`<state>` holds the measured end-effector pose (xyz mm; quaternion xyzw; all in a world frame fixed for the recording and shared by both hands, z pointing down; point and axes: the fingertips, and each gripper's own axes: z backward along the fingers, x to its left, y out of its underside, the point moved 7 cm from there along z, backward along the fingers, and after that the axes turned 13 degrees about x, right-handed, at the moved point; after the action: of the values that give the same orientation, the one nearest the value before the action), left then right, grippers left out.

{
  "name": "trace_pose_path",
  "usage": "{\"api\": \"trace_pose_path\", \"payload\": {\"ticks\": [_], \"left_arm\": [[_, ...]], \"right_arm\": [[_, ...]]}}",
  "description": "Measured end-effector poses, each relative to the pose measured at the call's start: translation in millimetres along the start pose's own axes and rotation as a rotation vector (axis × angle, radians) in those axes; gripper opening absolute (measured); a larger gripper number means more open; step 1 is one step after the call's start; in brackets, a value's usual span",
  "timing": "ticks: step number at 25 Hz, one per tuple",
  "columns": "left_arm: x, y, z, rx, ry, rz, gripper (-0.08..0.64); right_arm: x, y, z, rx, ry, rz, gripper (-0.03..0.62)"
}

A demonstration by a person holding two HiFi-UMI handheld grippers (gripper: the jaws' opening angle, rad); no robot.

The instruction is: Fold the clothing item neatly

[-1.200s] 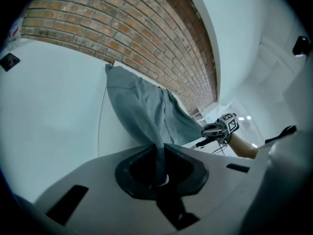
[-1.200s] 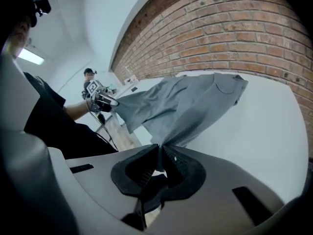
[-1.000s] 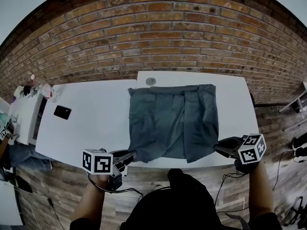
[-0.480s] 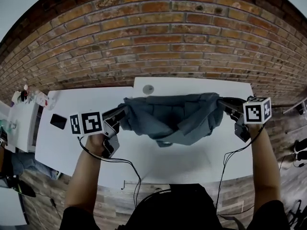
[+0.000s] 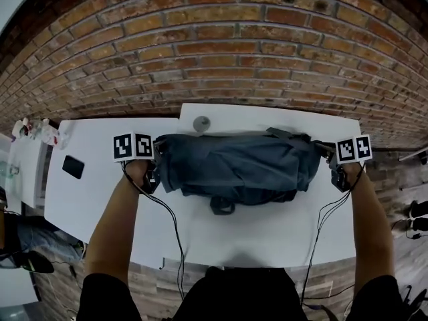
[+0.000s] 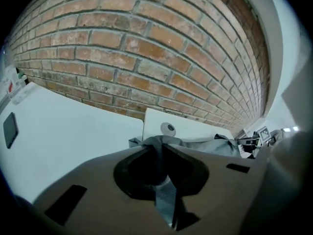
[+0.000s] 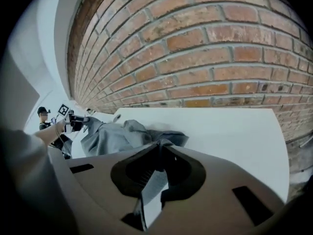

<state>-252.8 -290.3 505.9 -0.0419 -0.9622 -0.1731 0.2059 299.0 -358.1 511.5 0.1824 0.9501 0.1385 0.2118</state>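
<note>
black sleeves (image 5: pixel 107 298), black cables (image 5: pixel 176 236), marker cubes (image 5: pixel 132 146) on left claw (image 5: pixel 159 155), right claw (image 5: pixel 321 148)

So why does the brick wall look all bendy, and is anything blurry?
Head view: the wide lens bows the brick wall into an arch; the grey garment looks fairly sharp. Left gripper view: the wall curves too, and the left claw up close is dim and soft. Right gripper view: same bend, with black corners round the picture.
</note>
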Motion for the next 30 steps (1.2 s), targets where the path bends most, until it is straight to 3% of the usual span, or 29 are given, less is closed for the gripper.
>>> {"api": "trace_pose_path", "payload": {"ticks": [2, 4, 6, 10, 13, 15, 17, 19, 22, 24, 27, 30], "left_arm": [[4, 2, -9, -0.004, 0.009, -0.043, 0.060], [5, 6, -12, -0.012, 0.013, -0.105, 0.244], [7, 9, -6, -0.032, -0.022, -0.177, 0.301], [13, 10, 23, -0.108, -0.140, -0.290, 0.336], [2, 18, 48, -0.179, -0.148, -0.368, 0.337], [-23, 37, 53, -0.188, -0.147, -0.537, 0.342], [-54, 66, 44, -0.134, -0.183, -0.778, 0.370], [-82, 94, 23, -0.062, -0.179, -0.954, 0.371], [-118, 127, -14, 0.037, -0.094, -1.081, 0.371], [-138, 142, -35, 0.095, -0.081, -1.193, 0.371], [-152, 151, -59, 0.173, -0.131, -1.344, 0.371], [-147, 147, -71, 0.201, -0.194, -1.372, 0.371]], "right_arm": [[-7, 4, -11, 0.011, -0.004, 0.010, 0.037], [-12, 6, -18, 0.006, 0.003, 0.035, 0.038], [-14, 8, -19, -0.019, 0.020, 0.068, 0.071], [-16, 15, -10, -0.050, 0.081, 0.144, 0.184], [-11, 20, 10, -0.120, 0.182, 0.227, 0.225], [19, 27, 26, -0.189, 0.221, 0.386, 0.225], [70, 41, 32, -0.224, 0.182, 0.606, 0.225], [115, 58, 23, -0.217, 0.105, 0.778, 0.227], [154, 83, -7, -0.152, 0.049, 0.967, 0.241], [171, 98, -28, -0.068, 0.032, 1.075, 0.269], [181, 112, -54, 0.053, 0.046, 1.201, 0.318], [175, 113, -67, 0.111, 0.108, 1.226, 0.347]]}}
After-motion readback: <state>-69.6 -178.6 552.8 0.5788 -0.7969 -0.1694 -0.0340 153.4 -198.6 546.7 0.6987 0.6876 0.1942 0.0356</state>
